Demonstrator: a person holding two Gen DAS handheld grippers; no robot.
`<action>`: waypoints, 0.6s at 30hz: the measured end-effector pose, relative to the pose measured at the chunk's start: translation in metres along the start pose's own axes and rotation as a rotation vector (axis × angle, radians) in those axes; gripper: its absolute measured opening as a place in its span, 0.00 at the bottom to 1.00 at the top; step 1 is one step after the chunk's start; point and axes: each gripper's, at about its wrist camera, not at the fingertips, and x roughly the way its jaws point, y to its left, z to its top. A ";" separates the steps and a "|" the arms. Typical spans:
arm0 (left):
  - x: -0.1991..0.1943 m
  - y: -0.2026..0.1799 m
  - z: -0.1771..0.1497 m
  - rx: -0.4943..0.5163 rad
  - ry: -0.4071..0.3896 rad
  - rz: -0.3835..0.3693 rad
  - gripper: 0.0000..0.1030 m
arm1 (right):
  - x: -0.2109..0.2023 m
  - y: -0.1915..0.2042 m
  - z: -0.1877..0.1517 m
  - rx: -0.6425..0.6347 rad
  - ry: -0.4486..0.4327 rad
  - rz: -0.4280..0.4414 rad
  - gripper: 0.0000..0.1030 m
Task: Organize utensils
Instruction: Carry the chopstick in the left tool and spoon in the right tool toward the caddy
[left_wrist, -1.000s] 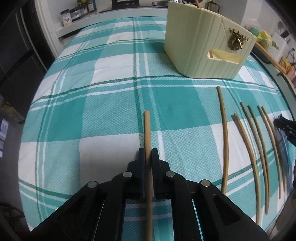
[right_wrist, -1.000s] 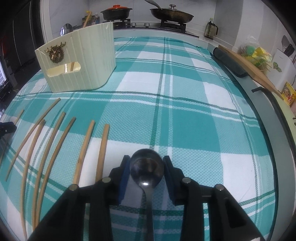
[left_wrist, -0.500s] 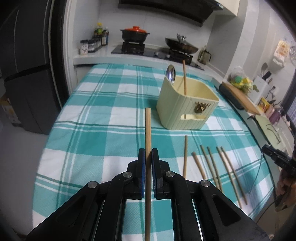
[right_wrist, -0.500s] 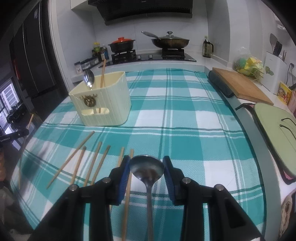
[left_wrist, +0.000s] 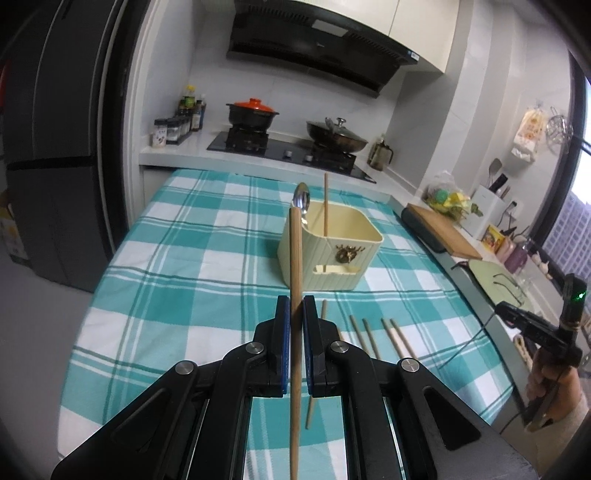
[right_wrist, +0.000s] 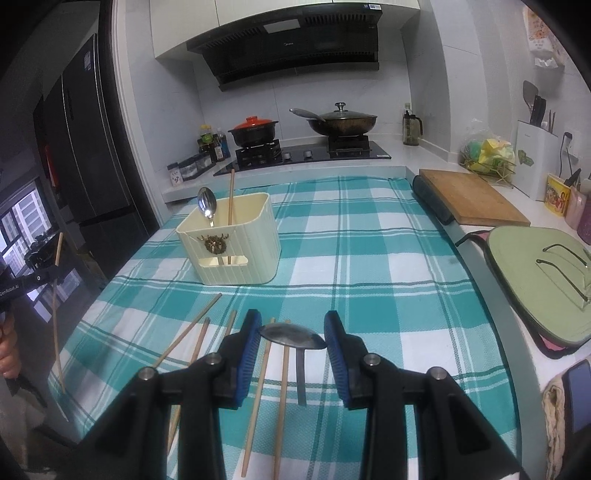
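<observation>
One table under a teal-and-white checked cloth (right_wrist: 369, 258) is seen, backed by a counter with one stove; on it stand one red-lidded pot (right_wrist: 253, 131) and one lidded wok (right_wrist: 343, 122). One wooden cutting board (right_wrist: 472, 197) lies on the counter to the right.

One cream utensil holder (right_wrist: 236, 254) stands upright on the cloth. Inside it, one spoon (right_wrist: 207, 205) and one chopstick (right_wrist: 231, 195) are seen standing, bowl end up.

Loose chopsticks on the cloth (right_wrist: 282, 387): six are counted in the right wrist view, lying side by side near the front edge; the left wrist view shows only five, partly hidden.

Left gripper (left_wrist: 296, 314): held above the cloth, aimed toward the holder. The jaws are closed on one chopstick (left_wrist: 295, 266), which runs lengthwise between the blue pads; its far tip overlaps the holder's rim in view.

Right gripper (right_wrist: 291, 339): held low over the near part of the table. One second spoon (right_wrist: 293, 338) is seen between the blue pads, bowl crosswise, handle pointing back. Gaps show at both pads; whether it is gripped cannot be told.
</observation>
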 end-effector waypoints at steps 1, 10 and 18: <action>-0.002 -0.002 0.000 0.003 -0.003 -0.001 0.05 | -0.002 0.000 0.001 0.000 -0.005 0.001 0.35; -0.006 -0.007 0.000 0.005 -0.007 -0.007 0.05 | -0.011 0.003 0.009 -0.015 -0.034 0.005 0.35; -0.006 -0.016 0.028 0.026 -0.017 -0.044 0.05 | -0.013 0.011 0.031 -0.053 -0.044 0.012 0.35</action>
